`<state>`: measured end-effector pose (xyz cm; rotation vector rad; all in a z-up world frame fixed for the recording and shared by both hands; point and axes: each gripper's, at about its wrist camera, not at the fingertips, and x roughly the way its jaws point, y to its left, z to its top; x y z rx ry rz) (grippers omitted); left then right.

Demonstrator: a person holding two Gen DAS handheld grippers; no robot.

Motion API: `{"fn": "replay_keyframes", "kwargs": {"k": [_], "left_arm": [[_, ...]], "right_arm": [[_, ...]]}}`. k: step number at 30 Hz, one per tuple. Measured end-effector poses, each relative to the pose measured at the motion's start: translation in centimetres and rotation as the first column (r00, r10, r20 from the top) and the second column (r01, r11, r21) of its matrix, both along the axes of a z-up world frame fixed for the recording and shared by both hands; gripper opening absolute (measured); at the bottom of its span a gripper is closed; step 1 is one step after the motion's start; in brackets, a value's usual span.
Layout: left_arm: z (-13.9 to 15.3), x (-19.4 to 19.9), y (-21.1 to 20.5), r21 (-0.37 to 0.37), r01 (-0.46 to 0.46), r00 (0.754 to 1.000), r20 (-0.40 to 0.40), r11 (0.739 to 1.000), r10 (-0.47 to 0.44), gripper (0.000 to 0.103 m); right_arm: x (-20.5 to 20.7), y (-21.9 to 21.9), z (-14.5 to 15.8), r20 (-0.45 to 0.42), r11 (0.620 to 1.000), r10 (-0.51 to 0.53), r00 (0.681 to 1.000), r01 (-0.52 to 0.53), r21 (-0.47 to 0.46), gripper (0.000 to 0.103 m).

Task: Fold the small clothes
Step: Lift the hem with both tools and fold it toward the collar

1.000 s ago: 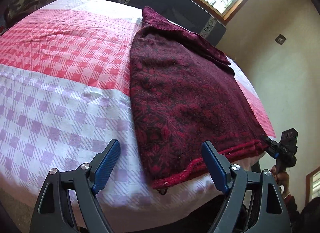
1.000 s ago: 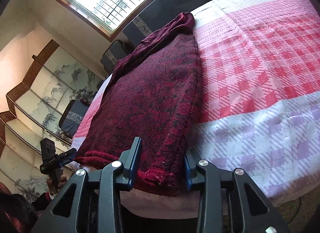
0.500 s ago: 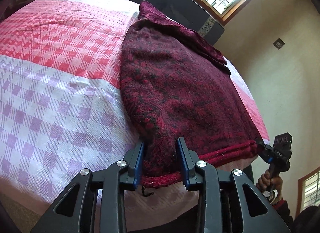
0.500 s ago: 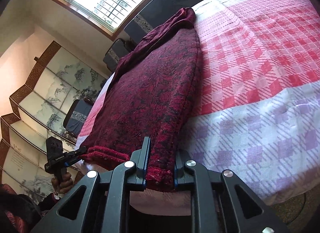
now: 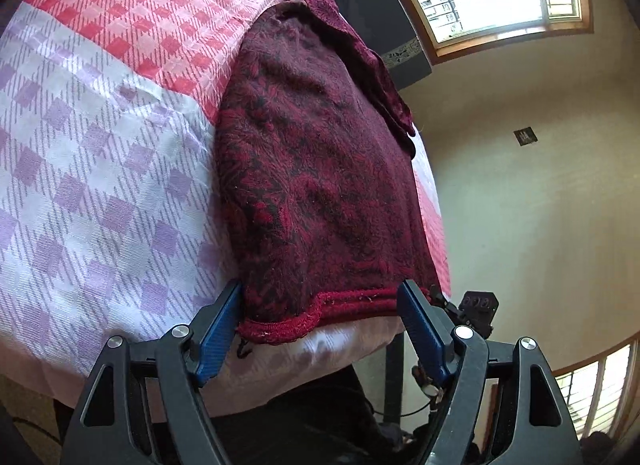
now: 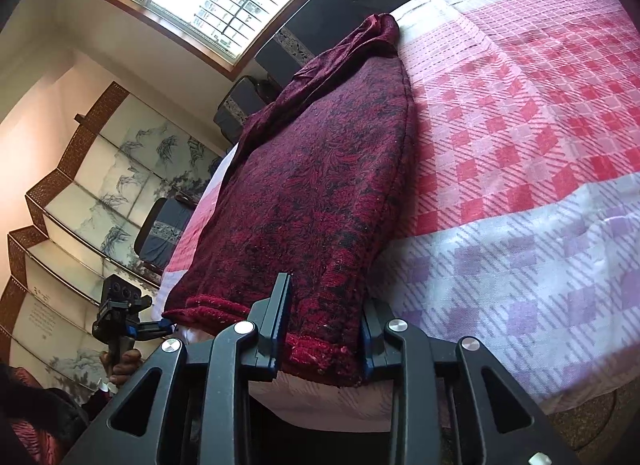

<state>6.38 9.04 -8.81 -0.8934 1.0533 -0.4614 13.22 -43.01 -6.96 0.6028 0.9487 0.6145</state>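
Note:
A dark red patterned knit garment (image 5: pixel 320 169) lies lengthwise on the bed, its ribbed hem at the near edge. It also shows in the right wrist view (image 6: pixel 320 193). My left gripper (image 5: pixel 320 329) is open, its blue pads on either side of the hem's near corner, not pinching it. My right gripper (image 6: pixel 324 329) stands partly open around the other hem corner, with cloth between the jaws; the pads are not pressed together. The other gripper shows small in each view, the right one (image 5: pixel 476 309) and the left one (image 6: pixel 120 305).
The bed has a checked cover, pink and red (image 6: pixel 540 105) farther away and white and lilac (image 5: pixel 80 205) near the edge. A dark headboard and window are beyond. A folding painted screen (image 6: pixel 100 185) and a chair stand at the left in the right wrist view.
My left gripper was shut on the hem corner half a second ago and has opened wide. My right gripper has opened from its tight pinch. The garment has narrowed in both views.

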Motion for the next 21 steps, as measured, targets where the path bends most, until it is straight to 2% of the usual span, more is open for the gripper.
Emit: {"fn": "replay_keyframes", "kwargs": {"k": [2,3,4,5,8,10,11,13,16,18,21], "left_arm": [[0.2,0.4,-0.4,0.019,-0.013,1.000,0.008,1.000,0.013,0.067],[0.6,0.5,-0.6,0.067,-0.030,0.999,0.025,0.997,0.028,0.041],[0.9,0.5,-0.9,0.155,-0.044,0.999,0.034,0.987,0.039,0.011],[1.1,0.6,-1.2,0.234,-0.058,0.998,0.035,0.971,0.051,0.011],[0.8,0.3,-1.3,0.284,-0.073,0.997,0.039,0.956,0.065,0.011],[1.3,-0.1,-1.4,0.350,-0.104,0.994,0.079,0.931,0.082,0.011],[1.7,-0.6,-1.5,0.383,-0.122,0.990,0.112,0.916,0.086,0.011],[3.0,-1.5,-2.2,0.455,-0.156,0.979,0.187,0.876,0.077,0.011],[4.9,-2.7,-4.1,0.577,-0.197,0.956,0.294,0.793,0.023,0.011],[5.8,-3.4,-5.4,0.633,-0.215,0.938,0.346,0.744,-0.023,0.011],[6.4,-3.8,-6.7,0.677,-0.226,0.922,0.380,0.701,-0.070,0.011]], "right_arm": [[0.1,-0.1,-0.1,0.001,1.000,0.002,1.000,-0.002,-0.002,0.028],[0.2,0.0,0.0,0.000,1.000,0.001,1.000,-0.001,-0.002,0.028],[0.3,-0.1,0.0,-0.001,1.000,0.000,1.000,0.000,0.002,0.028],[0.3,-0.1,-0.1,-0.002,1.000,-0.003,1.000,0.003,0.008,0.028],[0.4,-0.2,-0.1,-0.003,1.000,-0.008,1.000,0.008,0.011,0.027],[0.5,0.0,-0.2,-0.003,1.000,-0.012,1.000,0.012,-0.019,0.023],[0.6,0.2,-0.2,-0.004,0.999,-0.014,1.000,0.014,-0.040,0.016],[0.5,0.3,-0.3,-0.016,0.998,-0.021,1.000,0.020,-0.055,0.013],[0.1,0.5,-0.2,-0.015,1.000,-0.018,1.000,0.018,-0.017,0.012],[-0.2,0.5,0.0,-0.008,1.000,-0.023,1.000,0.023,0.012,0.012],[-0.2,0.0,0.1,-0.008,0.998,-0.036,0.999,0.036,0.049,0.012]]}}
